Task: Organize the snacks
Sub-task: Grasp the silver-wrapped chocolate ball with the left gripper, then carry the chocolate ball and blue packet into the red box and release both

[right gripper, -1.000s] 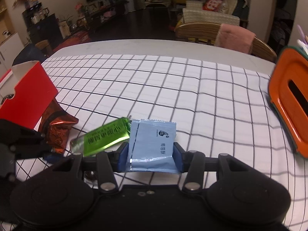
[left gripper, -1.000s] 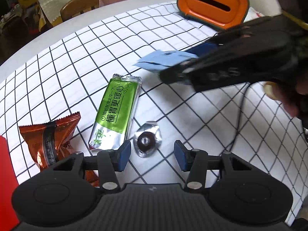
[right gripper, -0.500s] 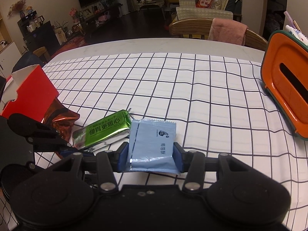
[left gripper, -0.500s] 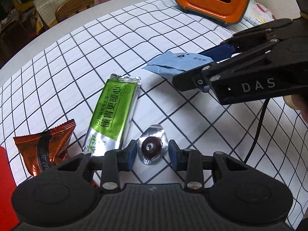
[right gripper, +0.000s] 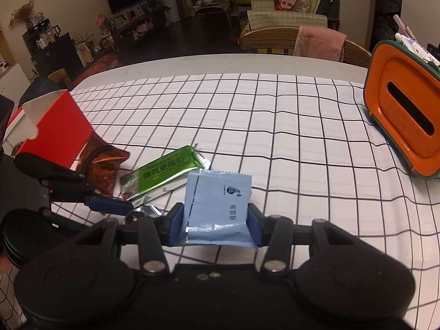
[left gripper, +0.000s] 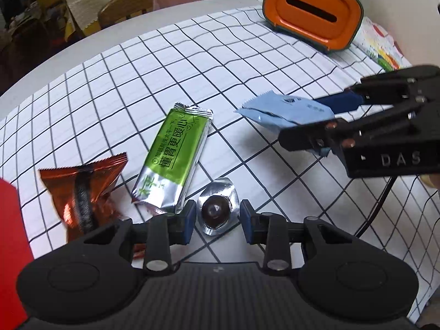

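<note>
1. Left gripper (left gripper: 217,224): jaws narrowed on either side of a small foil-wrapped chocolate (left gripper: 217,209). The pads stand at the foil's edges; whether they actually press it cannot be told. The chocolate sits on the checked tablecloth (left gripper: 192,63).
2. Just ahead and left of the left gripper's left finger: a green snack bar (left gripper: 173,159) lying flat, its near silver end almost touching that finger.
3. Further left of the left gripper: a copper-brown snack packet (left gripper: 82,187), crumpled, its near end hidden behind the gripper body. A red box (left gripper: 8,220) shows at the far left edge.
4. Right gripper (right gripper: 216,224): closed on a light blue sachet (right gripper: 218,203), pads against both side edges. In the left wrist view the sachet hangs clear of the cloth, ahead and to the right of the left gripper.
5. Far ahead and to the right of both grippers: an orange tissue box (right gripper: 404,115) with a dark slot, standing on the cloth.
6. From the right wrist view, the red box is open-topped, to the left, with the copper-brown packet against its base.
</note>
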Demonstrator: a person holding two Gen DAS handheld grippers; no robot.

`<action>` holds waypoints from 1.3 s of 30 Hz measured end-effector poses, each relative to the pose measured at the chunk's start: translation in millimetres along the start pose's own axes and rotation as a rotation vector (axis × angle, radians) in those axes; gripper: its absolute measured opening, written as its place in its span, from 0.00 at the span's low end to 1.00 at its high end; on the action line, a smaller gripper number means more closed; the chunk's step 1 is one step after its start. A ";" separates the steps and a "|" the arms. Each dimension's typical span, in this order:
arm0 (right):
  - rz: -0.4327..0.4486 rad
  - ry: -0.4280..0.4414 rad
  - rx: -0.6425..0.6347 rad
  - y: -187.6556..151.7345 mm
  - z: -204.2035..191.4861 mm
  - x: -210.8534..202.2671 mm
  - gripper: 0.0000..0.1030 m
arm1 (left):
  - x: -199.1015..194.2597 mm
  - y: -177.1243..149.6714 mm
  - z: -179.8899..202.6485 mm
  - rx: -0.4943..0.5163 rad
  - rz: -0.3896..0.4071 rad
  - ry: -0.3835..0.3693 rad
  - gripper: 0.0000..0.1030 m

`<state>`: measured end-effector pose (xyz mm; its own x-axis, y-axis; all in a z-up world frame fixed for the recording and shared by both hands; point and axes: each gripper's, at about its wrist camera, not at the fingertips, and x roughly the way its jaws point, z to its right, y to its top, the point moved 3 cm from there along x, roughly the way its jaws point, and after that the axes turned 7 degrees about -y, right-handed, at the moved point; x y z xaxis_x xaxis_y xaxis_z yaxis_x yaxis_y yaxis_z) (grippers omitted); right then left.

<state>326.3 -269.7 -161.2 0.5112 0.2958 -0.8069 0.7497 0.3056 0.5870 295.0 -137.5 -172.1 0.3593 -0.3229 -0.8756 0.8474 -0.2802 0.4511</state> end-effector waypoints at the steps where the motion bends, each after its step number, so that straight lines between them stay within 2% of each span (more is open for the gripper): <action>1: 0.002 -0.001 0.000 -0.5 -2.6 -3.0 0.45 | -3.5 -1.2 0.0 -0.004 0.004 0.004 0.32; 9: 0.026 -0.010 -0.013 -2.3 -30.9 -29.1 0.45 | -40.9 -15.9 -6.4 -0.045 0.051 0.013 0.32; 16: 0.059 -0.012 -0.047 -0.4 -70.8 -54.1 0.45 | -83.4 -33.4 -20.6 -0.076 0.110 0.025 0.33; 30: 0.123 0.020 -0.142 17.1 -178.3 -87.9 0.45 | -173.4 -80.5 -72.7 -0.143 0.207 0.083 0.33; 39: 0.158 0.050 -0.204 35.1 -250.9 -88.7 0.45 | -221.7 -106.6 -117.9 -0.186 0.264 0.136 0.33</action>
<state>201.8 -58.1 -52.6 0.5900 0.3975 -0.7028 0.5593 0.4265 0.7108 171.2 70.6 -46.4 0.6135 -0.2350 -0.7539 0.7709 -0.0292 0.6363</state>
